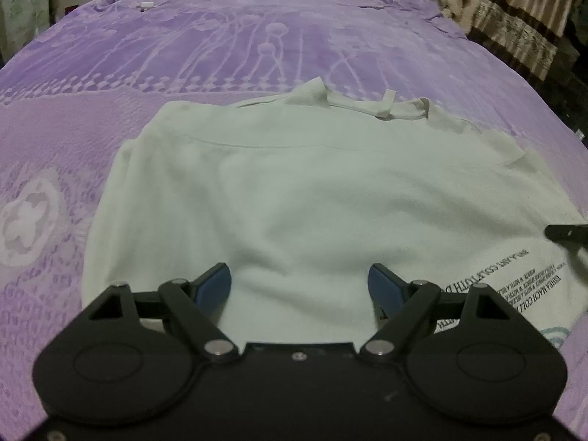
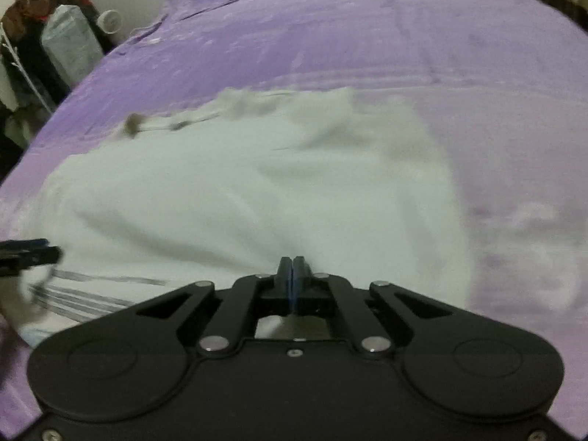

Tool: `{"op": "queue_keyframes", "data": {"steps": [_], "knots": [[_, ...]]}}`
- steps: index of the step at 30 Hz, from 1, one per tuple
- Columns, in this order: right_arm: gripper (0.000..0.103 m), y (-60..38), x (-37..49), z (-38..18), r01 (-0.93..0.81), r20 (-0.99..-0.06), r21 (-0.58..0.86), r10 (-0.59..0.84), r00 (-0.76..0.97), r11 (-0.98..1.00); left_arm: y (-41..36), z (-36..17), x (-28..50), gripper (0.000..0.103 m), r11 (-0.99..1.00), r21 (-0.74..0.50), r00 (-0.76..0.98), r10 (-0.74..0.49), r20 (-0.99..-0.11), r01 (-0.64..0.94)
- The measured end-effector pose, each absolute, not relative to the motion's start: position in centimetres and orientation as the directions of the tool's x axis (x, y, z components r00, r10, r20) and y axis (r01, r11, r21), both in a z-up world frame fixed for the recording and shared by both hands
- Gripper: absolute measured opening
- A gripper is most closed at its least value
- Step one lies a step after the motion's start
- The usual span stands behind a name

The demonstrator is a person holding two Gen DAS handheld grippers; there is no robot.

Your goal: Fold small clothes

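Garment: white shirt (image 1: 312, 191) spread on the purple bed (image 1: 183, 47), collar far, ready for folding. We hold the left hand-held gripper (image 1: 299, 283) wide apart over its near hem, gripping nothing; the right hand-held gripper (image 2: 293, 268) is fully closed, a hold on cloth unclear.

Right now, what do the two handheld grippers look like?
Left gripper and right gripper match: matte black flat bodies, two round raised discs each, black linkage arms on silver pivot screws, blue pads inside the black fingers. No cables, markings or sleeves visible.
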State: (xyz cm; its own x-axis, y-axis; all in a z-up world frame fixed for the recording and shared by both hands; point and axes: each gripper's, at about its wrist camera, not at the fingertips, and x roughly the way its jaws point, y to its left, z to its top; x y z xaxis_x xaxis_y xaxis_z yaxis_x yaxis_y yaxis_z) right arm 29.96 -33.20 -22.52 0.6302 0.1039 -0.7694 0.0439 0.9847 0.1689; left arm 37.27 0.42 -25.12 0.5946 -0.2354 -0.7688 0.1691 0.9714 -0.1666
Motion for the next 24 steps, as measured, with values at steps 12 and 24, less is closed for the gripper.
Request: {"op": "queue_keyframes", "data": {"steps": [12,24], "knots": [[0.0,-32.4,29.4,-21.7,0.078,-0.756,0.049,-0.015,0.655,0.996,2.3,-23.6,35.7,0.084,0.975,-0.168,0.592,-0.223,-0.775,0.148],[0.061,-36.3,21.2,-17.4,0.255,-0.737,0.128,-0.08,0.671,0.959,10.6,-21.2,30.0,0.084,0.98,-0.198,0.604,-0.139,-0.785,-0.031]]}}
